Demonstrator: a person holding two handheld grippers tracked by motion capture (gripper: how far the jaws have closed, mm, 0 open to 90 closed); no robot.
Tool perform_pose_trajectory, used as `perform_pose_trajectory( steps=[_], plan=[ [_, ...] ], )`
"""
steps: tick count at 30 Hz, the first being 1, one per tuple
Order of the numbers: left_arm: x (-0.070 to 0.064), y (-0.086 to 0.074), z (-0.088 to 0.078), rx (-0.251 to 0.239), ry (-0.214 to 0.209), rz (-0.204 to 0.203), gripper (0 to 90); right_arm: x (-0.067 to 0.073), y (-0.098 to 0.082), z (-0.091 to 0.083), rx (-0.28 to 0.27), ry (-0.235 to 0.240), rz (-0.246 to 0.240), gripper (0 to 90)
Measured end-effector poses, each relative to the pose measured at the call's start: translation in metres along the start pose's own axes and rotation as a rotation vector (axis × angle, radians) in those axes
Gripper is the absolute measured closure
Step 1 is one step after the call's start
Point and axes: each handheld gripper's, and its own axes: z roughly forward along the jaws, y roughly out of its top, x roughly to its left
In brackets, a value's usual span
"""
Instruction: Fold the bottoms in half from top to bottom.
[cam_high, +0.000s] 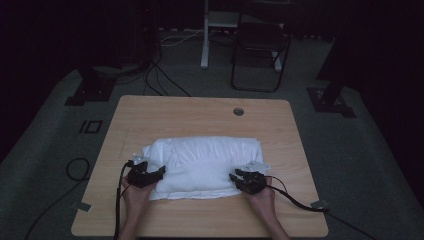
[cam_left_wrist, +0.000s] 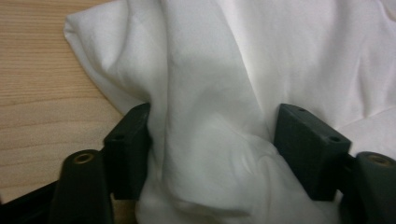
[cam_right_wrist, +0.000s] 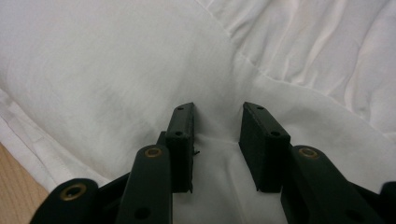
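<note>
A white cloth (cam_high: 205, 165), bunched and folded, lies across the middle of the wooden table (cam_high: 200, 110). My left gripper (cam_high: 152, 170) sits at the cloth's near left corner. In the left gripper view the black jaws stand wide with a thick fold of the cloth (cam_left_wrist: 224, 70) gathered between them, both pads (cam_left_wrist: 135, 135) pressing into it; the gripper (cam_left_wrist: 215, 116) is shut on it. My right gripper (cam_high: 245, 175) is at the near right edge. In its own view the gripper (cam_right_wrist: 217, 109) pinches a narrower ridge of the cloth (cam_right_wrist: 116, 70).
A round cable hole (cam_high: 238, 111) sits near the table's far edge. Bare wood runs along the near edge and the far side. Beyond the table stand a dark chair (cam_high: 260, 45) and a white post (cam_high: 205, 35); cables (cam_high: 75, 170) lie on the floor.
</note>
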Motion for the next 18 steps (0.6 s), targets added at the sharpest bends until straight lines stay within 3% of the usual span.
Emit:
perform_pose_trajectory(
  steps=[5, 11, 18],
  plan=[
    [-0.0025, -0.0007, -0.0009, 0.004, -0.001, 0.009, 45.4, -0.0005, -0.0003, 0.0, -0.004, 0.009, 0.002, 62.6],
    [-0.0049, -0.0013, 0.0002, 0.008, -0.03, 0.005, 72.9, -0.0007, -0.0008, 0.0, -0.007, 0.02, -0.001, 60.6],
    [0.0, 0.0013, -0.0026, -0.014, -0.074, -0.007, 79.9, 0.0, -0.0004, -0.0003, -0.004, 0.032, -0.004, 56.1]
  ],
)
